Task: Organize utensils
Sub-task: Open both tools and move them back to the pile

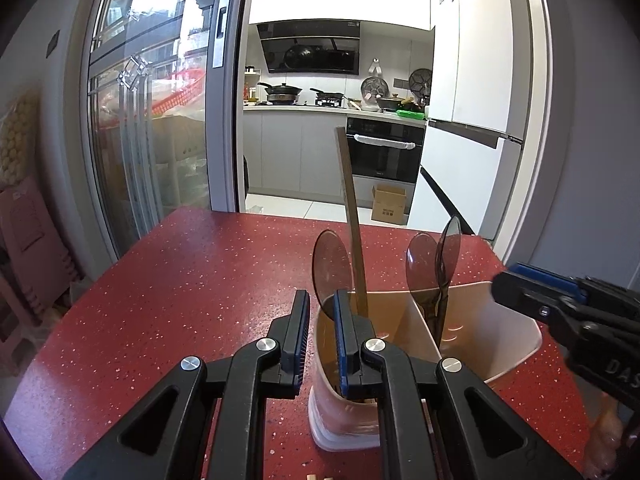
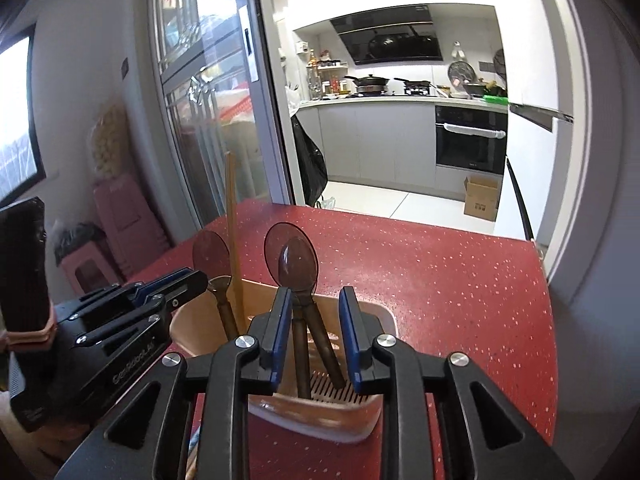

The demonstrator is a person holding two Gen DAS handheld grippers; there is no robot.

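Note:
A beige utensil holder with a dividing wall stands on the red table. Its left compartment holds one translucent brown spoon and a long wooden stick. The right compartment holds two more brown spoons. My left gripper straddles the holder's left wall, one finger inside and one outside, shut on it. In the right wrist view my right gripper hangs open over the right compartment. The two spoon handles stand between its pads untouched. The left gripper shows at the holder's left rim.
The red speckled table ends at a far edge before an open kitchen doorway. A glass sliding door is at the left, with pink stools below it. A cardboard box sits on the kitchen floor. The right gripper reaches in from the right.

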